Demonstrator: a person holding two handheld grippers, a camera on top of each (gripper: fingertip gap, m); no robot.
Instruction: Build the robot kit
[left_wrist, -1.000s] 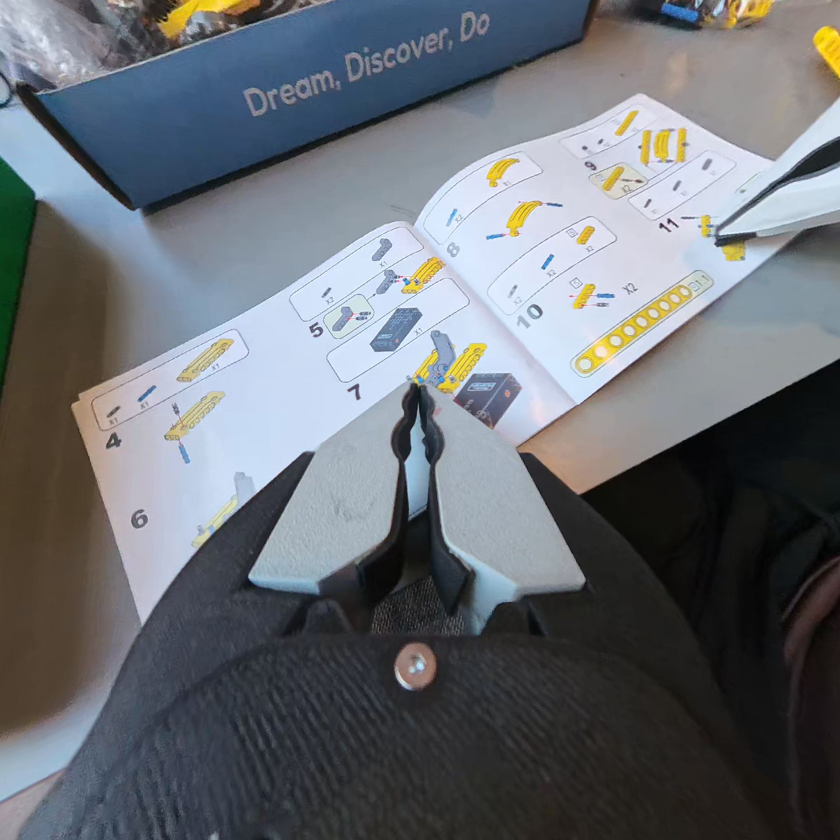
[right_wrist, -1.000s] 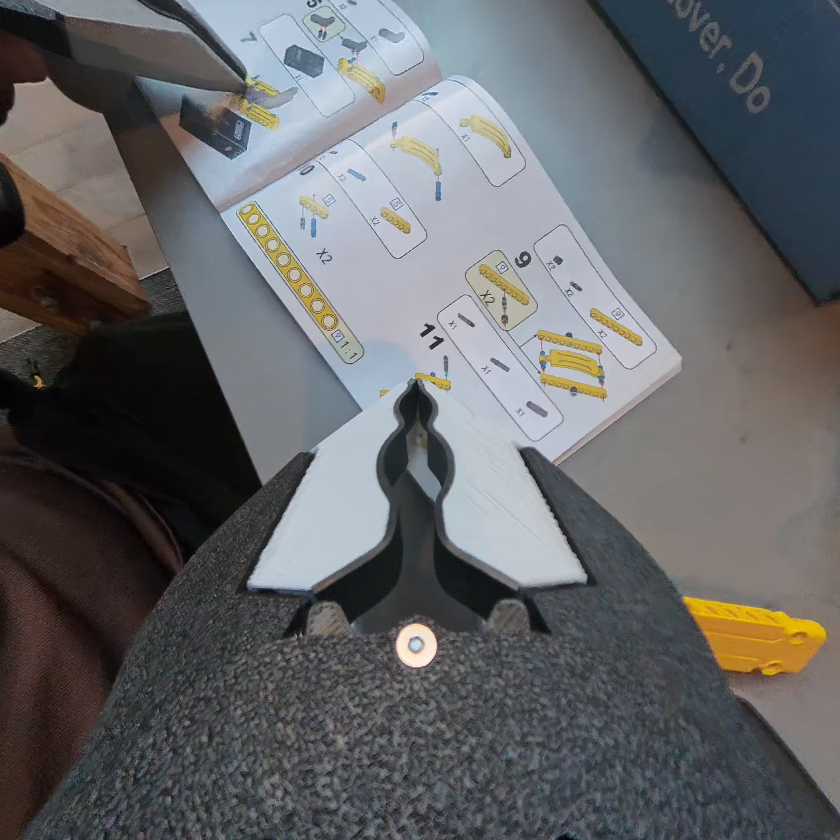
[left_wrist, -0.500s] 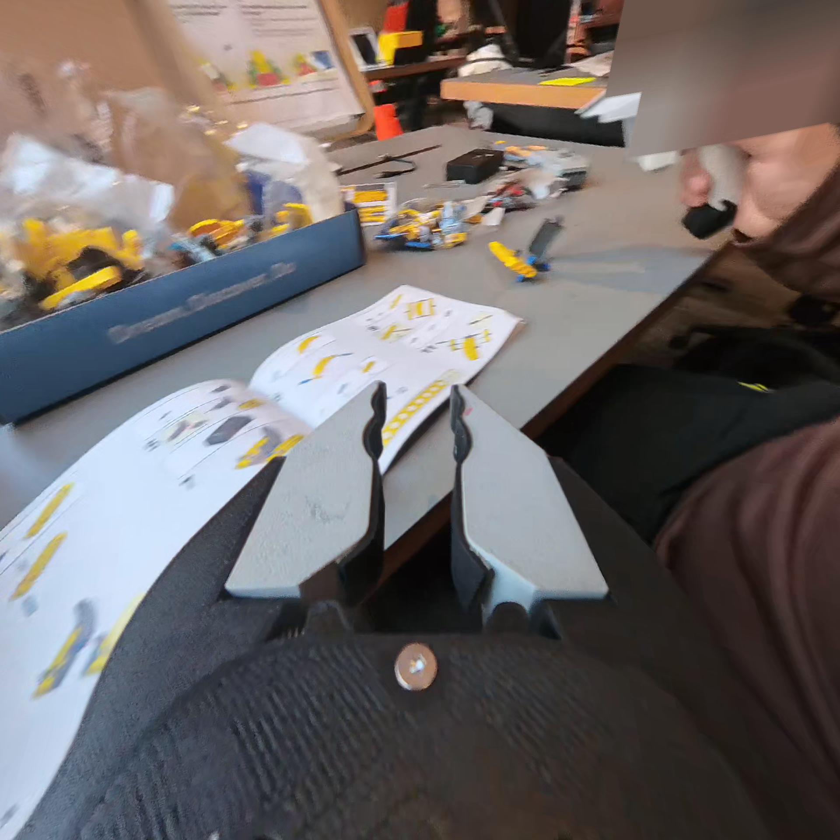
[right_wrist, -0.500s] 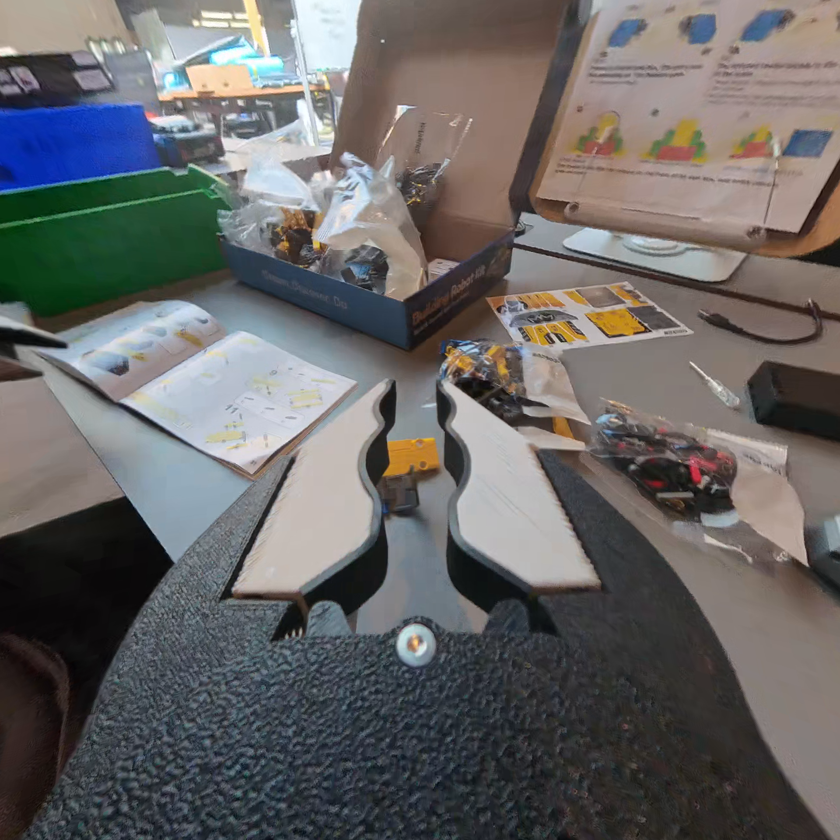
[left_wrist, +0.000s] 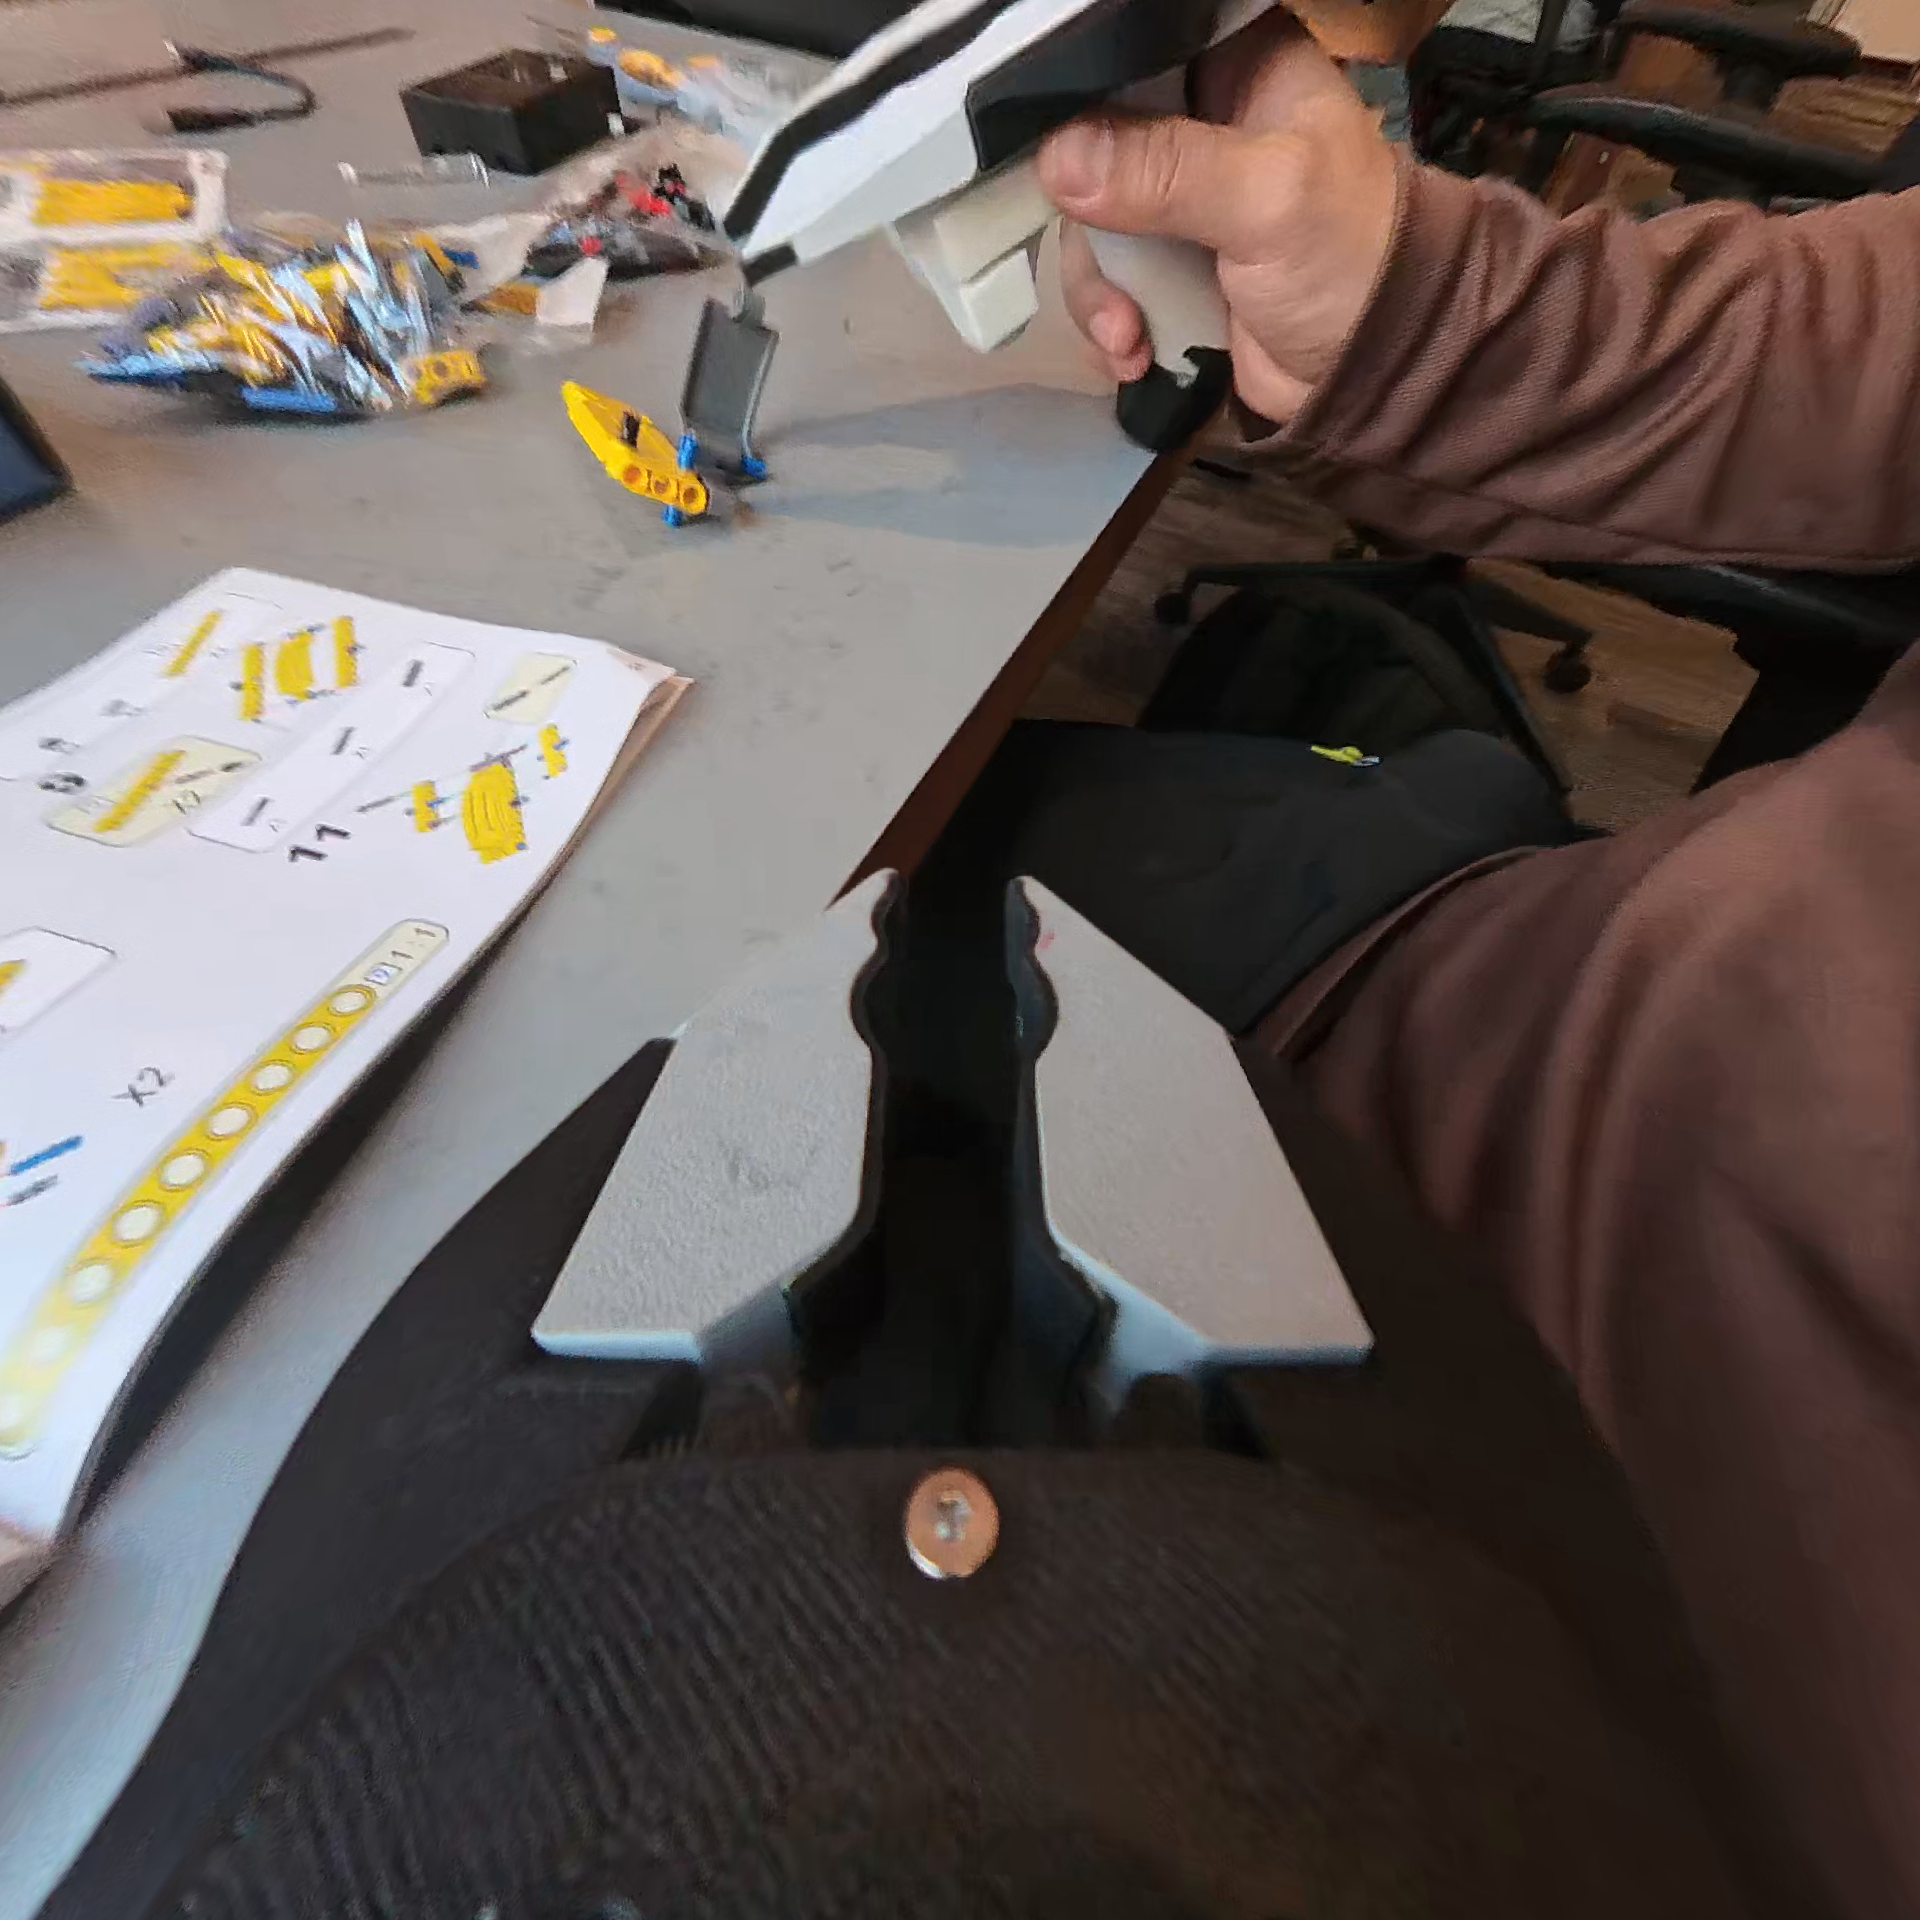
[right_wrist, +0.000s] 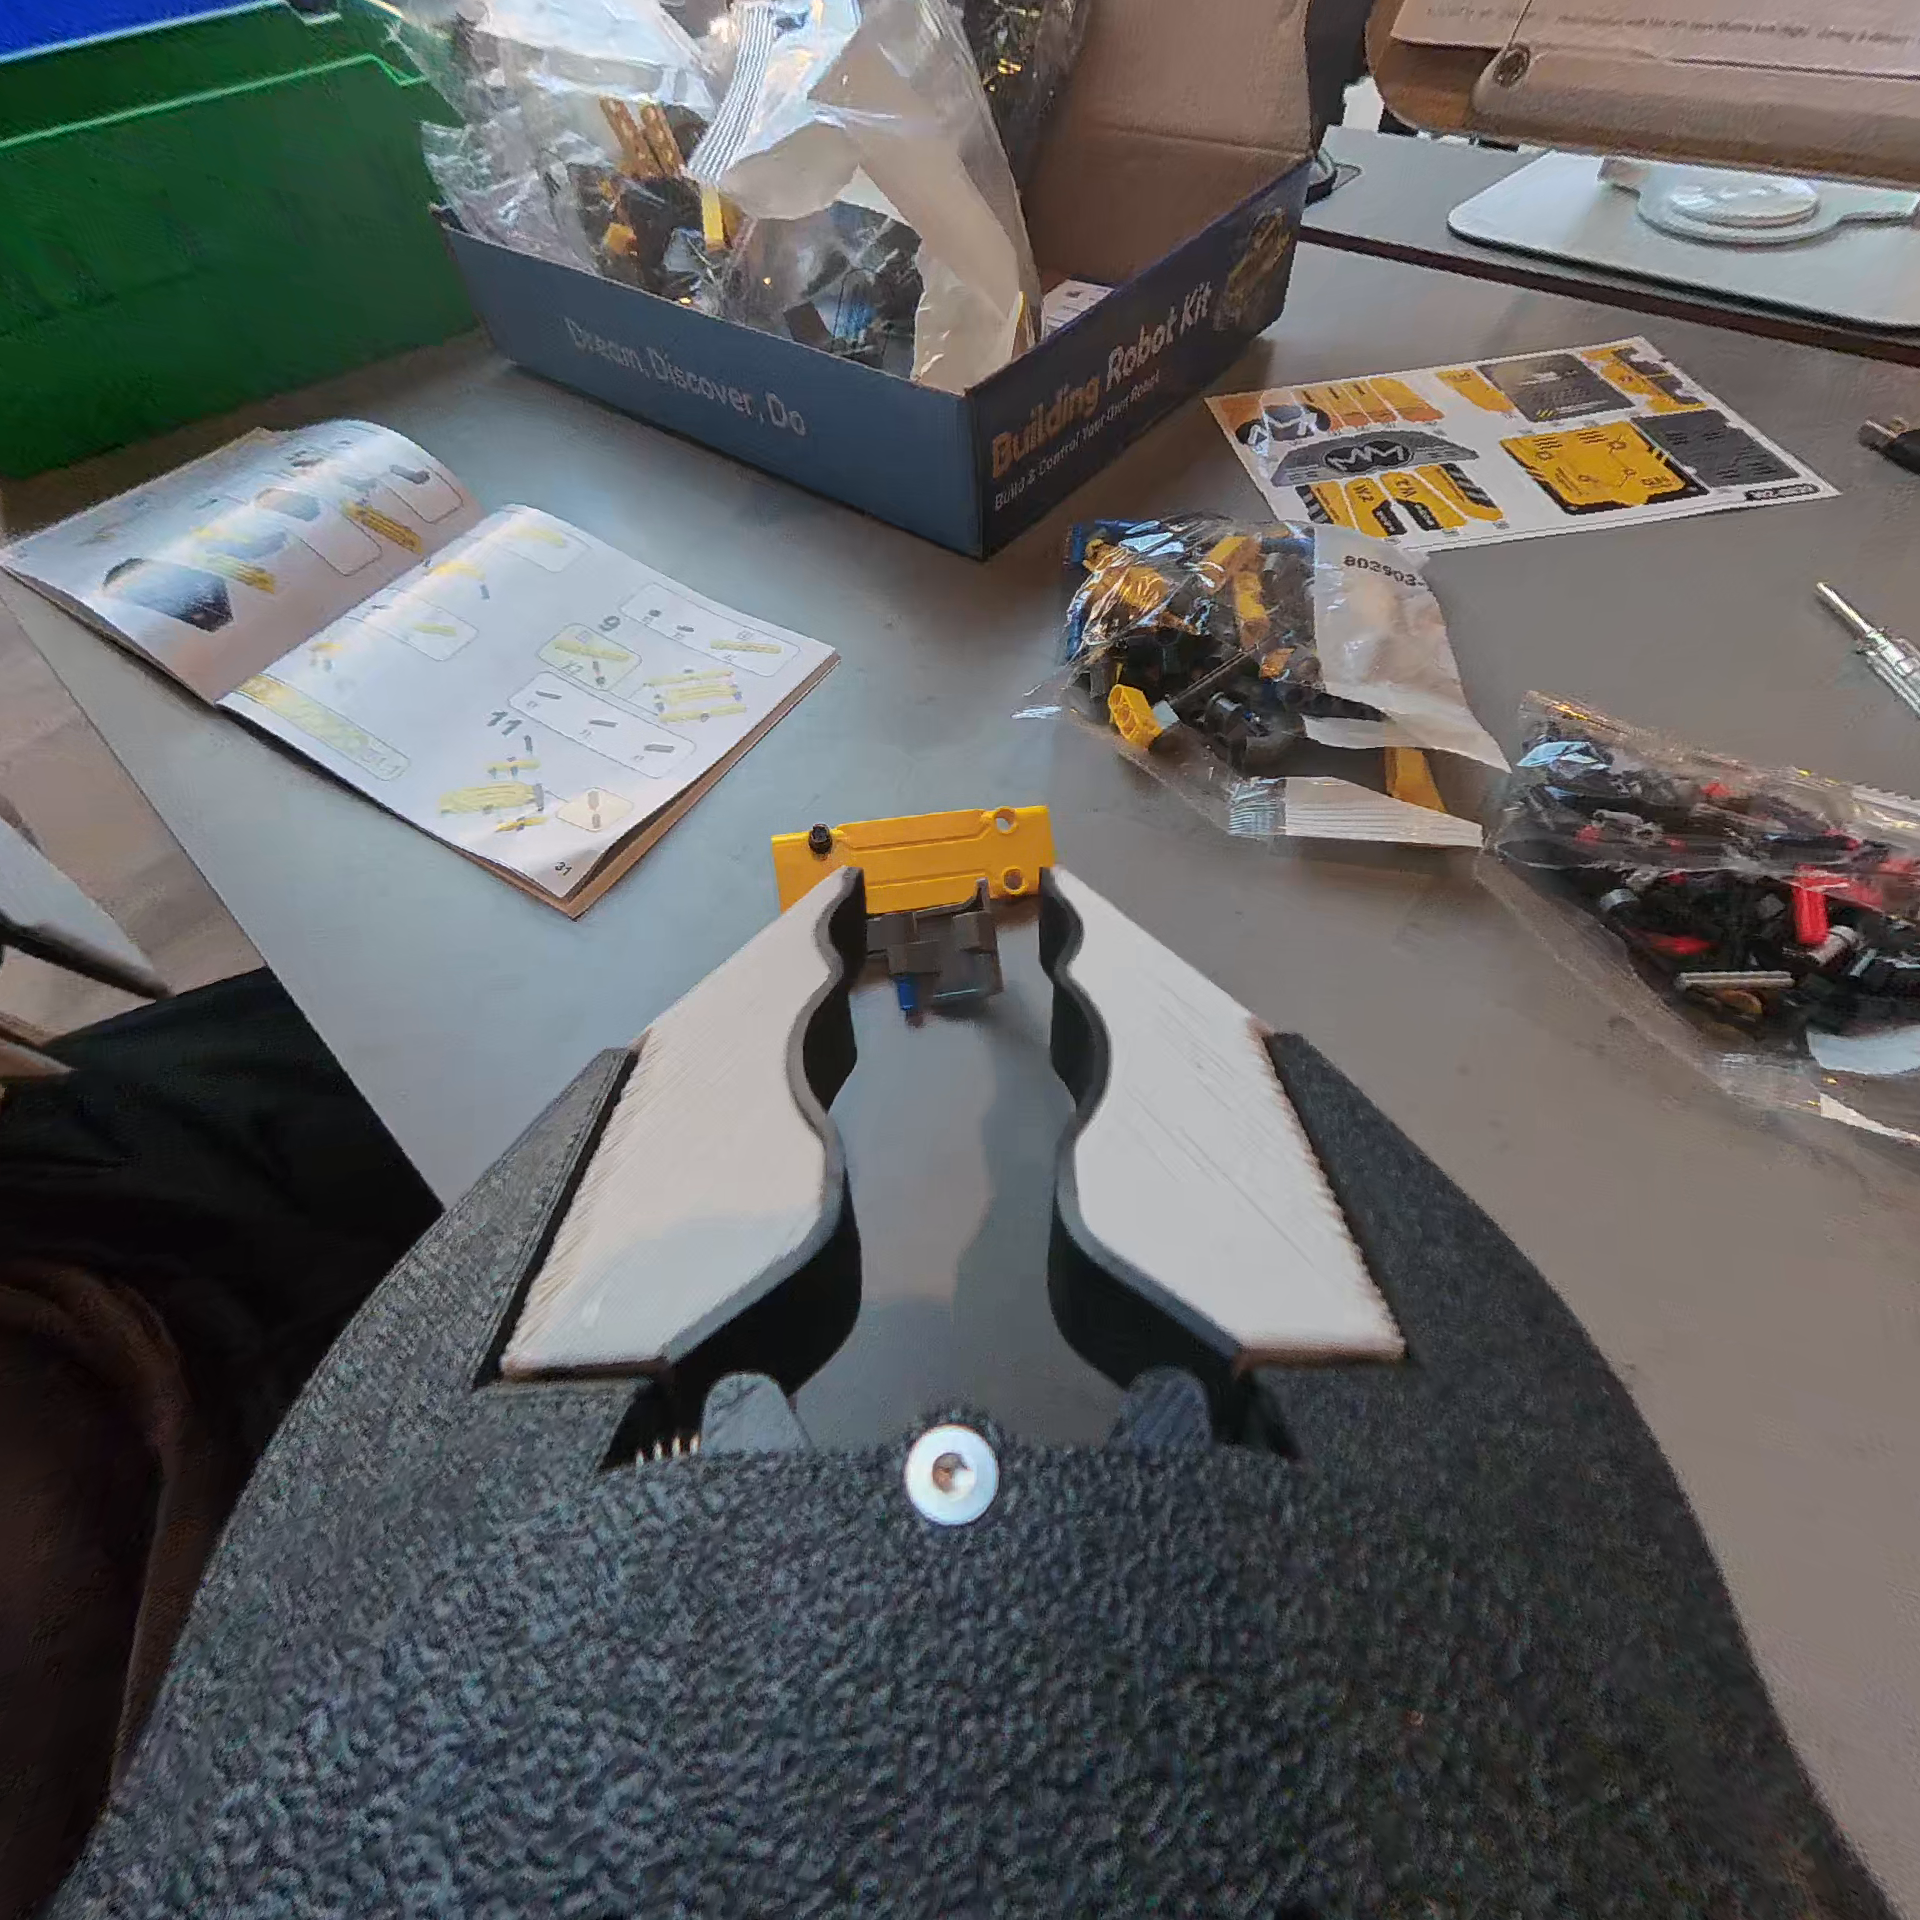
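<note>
right tool (right_wrist: 951, 894) parted, straddling grey-yellow assembly (right_wrist: 935, 914)

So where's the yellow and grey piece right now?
In the right wrist view, the yellow and grey piece sits on the table just ahead of the open right gripper, right of the booklet.

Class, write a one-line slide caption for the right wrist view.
Open right tongs hover over a small yellow and grey brick piece on a grey table.

Grey table (right_wrist: 1455, 1195), office chairs (left_wrist: 1621, 114), wooden floor (left_wrist: 1226, 582)
</note>
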